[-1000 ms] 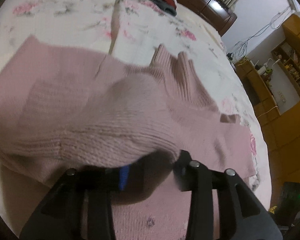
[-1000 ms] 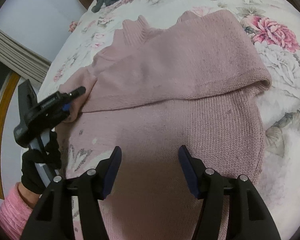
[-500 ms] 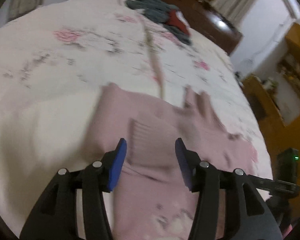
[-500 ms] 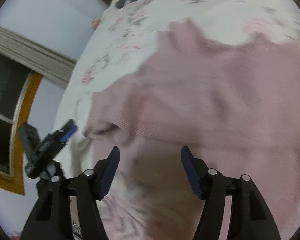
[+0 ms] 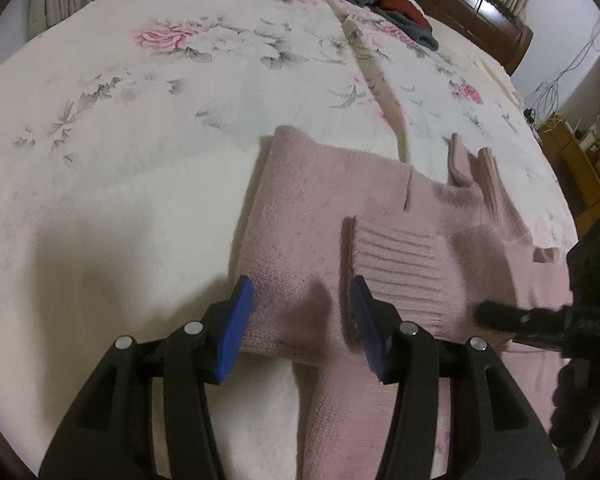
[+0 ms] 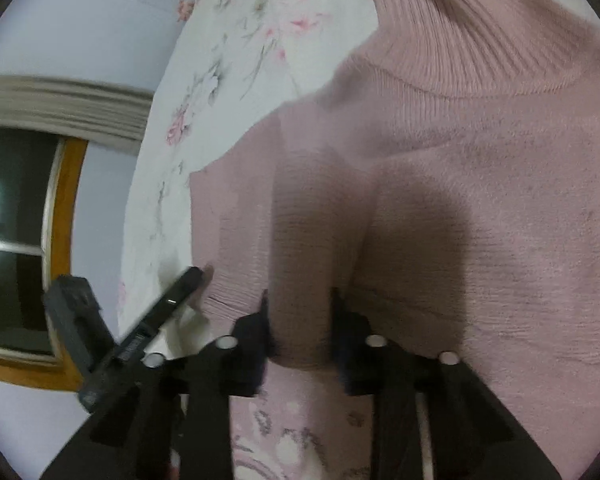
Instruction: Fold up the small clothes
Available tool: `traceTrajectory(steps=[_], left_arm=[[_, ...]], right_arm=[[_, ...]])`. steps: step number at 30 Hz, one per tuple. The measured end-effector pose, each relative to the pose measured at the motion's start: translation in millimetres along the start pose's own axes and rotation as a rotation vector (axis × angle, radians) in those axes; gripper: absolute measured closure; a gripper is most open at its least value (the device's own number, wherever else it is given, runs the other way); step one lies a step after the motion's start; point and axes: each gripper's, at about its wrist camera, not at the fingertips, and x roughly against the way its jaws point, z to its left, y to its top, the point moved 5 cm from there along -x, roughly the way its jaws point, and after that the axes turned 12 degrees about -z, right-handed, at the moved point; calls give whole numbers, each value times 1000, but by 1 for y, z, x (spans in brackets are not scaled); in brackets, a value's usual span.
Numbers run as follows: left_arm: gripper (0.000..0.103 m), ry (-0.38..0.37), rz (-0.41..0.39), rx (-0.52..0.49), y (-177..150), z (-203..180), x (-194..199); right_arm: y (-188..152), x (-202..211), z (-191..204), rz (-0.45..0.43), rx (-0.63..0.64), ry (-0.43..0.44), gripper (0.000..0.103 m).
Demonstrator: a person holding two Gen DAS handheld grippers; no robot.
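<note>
A pink knit sweater lies partly folded on a floral bedspread, one ribbed cuff turned over its body. The left gripper hovers at the sweater's near edge, blue pads spread wide, gripping nothing. The right gripper has its fingers closed in on a raised fold of the sweater. No writing is readable.

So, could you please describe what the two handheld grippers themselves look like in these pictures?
The left gripper has matte black angular plastic arms with silver round screw heads and flat blue pads inside the fingertips. The right gripper has the same black build and silver screws; its pads are in shadow. No cables show.
</note>
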Motion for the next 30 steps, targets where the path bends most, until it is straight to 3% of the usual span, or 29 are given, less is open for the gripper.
traceTrajectory(steps=[5,10,17,20,22,25,27,30], left_arm=[[52,-23,-64,-40,12,-20,17],[52,-25,-46,-65,10,-43,4],[51,73,43,-94,-14,-44,-33],[49,66,57,-70,-19,-35,-41],[49,49,55,-56,-19,-32,-41],[51,55,57,-69,-17,-33,-35],[51,41,37,-61,-14,-36,-27],[51,29,15,-91,-12,-45,-18]], right_arm=[[6,51,5,-86,54,34,81],[16,89,-24,-152,83,-90,81],[13,74,-65,-123,31,-189,80],[9,67,-75,-107,43,-245,76],[8,76,-72,-132,63,-291,70],[11,100,-54,-239,164,-395,56],[11,108,-29,-268,213,-360,53],[5,90,-1,-198,248,-296,53]])
